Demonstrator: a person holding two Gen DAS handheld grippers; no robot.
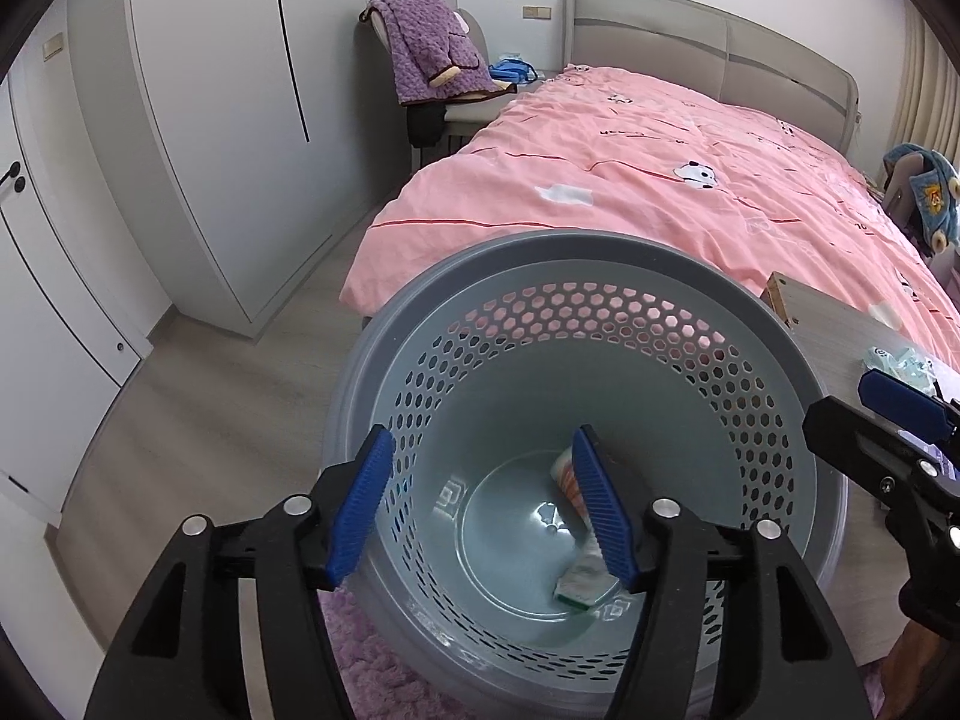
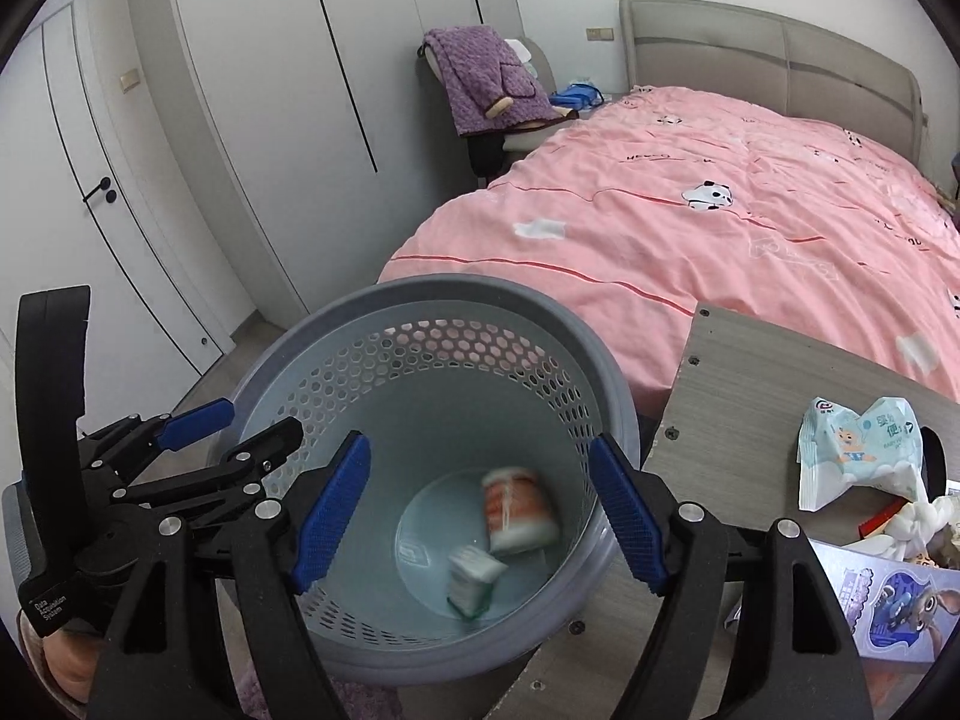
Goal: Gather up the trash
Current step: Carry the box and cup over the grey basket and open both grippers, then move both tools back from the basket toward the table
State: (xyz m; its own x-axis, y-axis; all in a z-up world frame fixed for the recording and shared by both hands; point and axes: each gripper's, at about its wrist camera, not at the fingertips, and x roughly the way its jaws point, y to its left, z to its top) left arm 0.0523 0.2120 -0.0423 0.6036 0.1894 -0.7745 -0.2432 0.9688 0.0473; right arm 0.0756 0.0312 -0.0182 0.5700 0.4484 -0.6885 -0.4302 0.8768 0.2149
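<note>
Both grippers hover over the mouth of the grey perforated wastebasket (image 1: 576, 276); the left gripper (image 1: 480, 504) has its blue pads spread apart with nothing between them, and the right gripper (image 2: 477, 510) likewise stands wide and empty. Below them, at the bottom of the bin in the lower centre of each view, lie two pieces of trash already in — an orange-and-white wrapper (image 2: 517, 507) and a small green-and-white packet (image 2: 474, 577), blurred enough in the right wrist view that they may be just landing.

Outward to the right, on the grey wood-grain tabletop (image 2: 738, 396) beside the bin, sits what looks like the next pick: a crumpled pale-blue wet-wipes pack (image 2: 858, 450) at the right edge of the frame, with white tissue (image 2: 918, 522) and a printed cartoon card (image 2: 894, 594) just below it. The pack is probably light, soft and slick film; it should crush under the pads, so pinching a bunched fold near its middle seems safer than a flat face. Beyond lies the pink-quilted bed (image 2: 690, 228).
</note>
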